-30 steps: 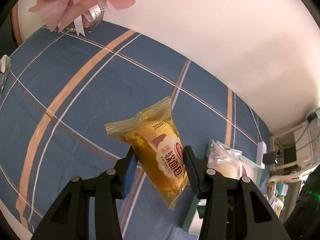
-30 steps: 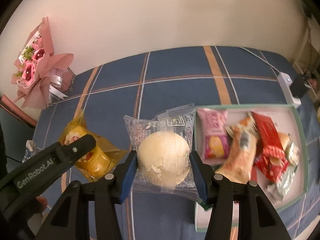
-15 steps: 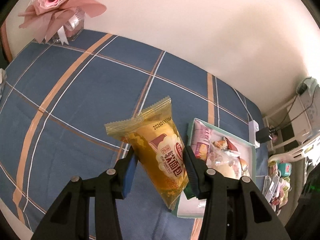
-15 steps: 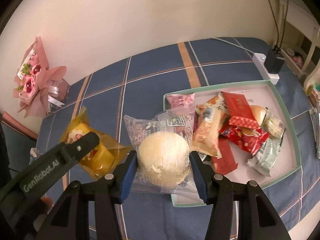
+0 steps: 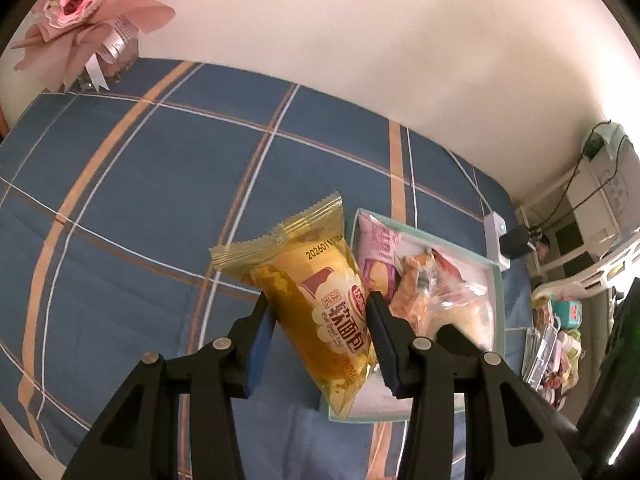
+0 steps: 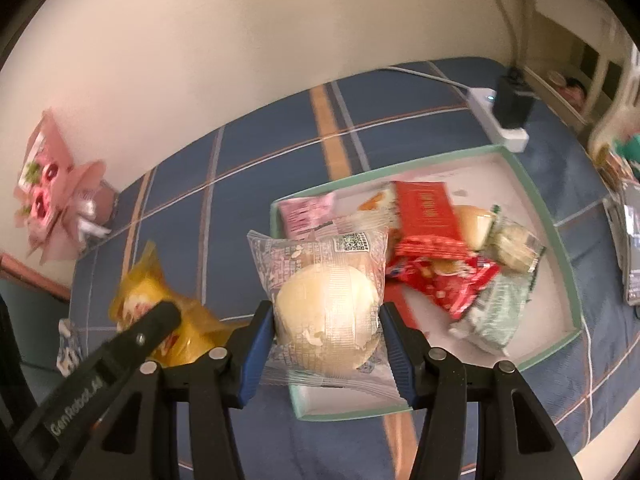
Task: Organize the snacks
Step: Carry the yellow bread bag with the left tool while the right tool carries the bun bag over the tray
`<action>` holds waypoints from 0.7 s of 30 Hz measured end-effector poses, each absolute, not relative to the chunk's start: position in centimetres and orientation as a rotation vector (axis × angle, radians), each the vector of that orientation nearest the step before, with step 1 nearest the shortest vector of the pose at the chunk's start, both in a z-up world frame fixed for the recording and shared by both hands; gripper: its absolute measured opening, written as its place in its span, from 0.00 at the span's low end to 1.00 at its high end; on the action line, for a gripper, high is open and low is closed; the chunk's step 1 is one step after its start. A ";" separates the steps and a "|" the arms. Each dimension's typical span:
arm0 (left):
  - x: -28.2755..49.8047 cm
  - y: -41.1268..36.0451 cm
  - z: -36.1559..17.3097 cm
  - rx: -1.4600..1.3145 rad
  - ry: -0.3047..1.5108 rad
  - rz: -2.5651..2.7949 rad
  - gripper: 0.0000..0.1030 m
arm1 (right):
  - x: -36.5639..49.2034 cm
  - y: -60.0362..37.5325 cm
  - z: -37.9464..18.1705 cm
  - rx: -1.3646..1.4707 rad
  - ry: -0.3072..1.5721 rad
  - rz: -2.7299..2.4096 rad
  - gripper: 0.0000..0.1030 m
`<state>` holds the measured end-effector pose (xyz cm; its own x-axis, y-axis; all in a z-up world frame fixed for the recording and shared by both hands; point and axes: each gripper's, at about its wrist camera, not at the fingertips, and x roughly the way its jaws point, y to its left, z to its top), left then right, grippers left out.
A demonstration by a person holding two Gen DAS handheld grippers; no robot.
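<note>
My left gripper [image 5: 318,326] is shut on a yellow soft-bread packet [image 5: 316,300] and holds it in the air just left of the tray's near corner. My right gripper [image 6: 326,334] is shut on a clear-wrapped white bun [image 6: 326,312] over the near left part of the green-rimmed white tray [image 6: 560,248]. The tray [image 5: 494,280] holds several snack packets: a pink one [image 6: 306,212], red ones [image 6: 426,208] and a green-white one [image 6: 498,312]. The left gripper and its yellow packet [image 6: 152,304] show at the left in the right wrist view.
The tray lies on a blue plaid cloth [image 5: 160,184] against a cream wall. A pink bouquet [image 5: 84,12] stands at the far left corner. A white power strip with a black plug [image 6: 506,114] lies behind the tray. Clutter sits off the right edge [image 5: 560,320].
Both grippers have moved right toward the tray with their packets. The bun now hangs over the tray's near left part and the yellow packet is closer to the tray's corner.
</note>
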<state>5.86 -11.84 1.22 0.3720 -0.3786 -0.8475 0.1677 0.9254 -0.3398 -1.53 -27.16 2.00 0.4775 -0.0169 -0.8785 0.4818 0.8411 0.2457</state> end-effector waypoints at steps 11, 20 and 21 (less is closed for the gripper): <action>4.0 -15.6 0.1 -0.134 1.193 -0.460 0.46 | -4.6 -33.4 1.1 0.616 1.014 -0.475 0.55; 1.6 -20.3 -1.0 0.006 1.222 -0.540 0.47 | -5.6 -34.0 0.5 0.597 1.037 -0.504 0.55; 1.3 -20.8 -1.2 0.025 1.224 -0.543 0.47 | -5.7 -34.1 0.4 0.602 1.039 -0.506 0.55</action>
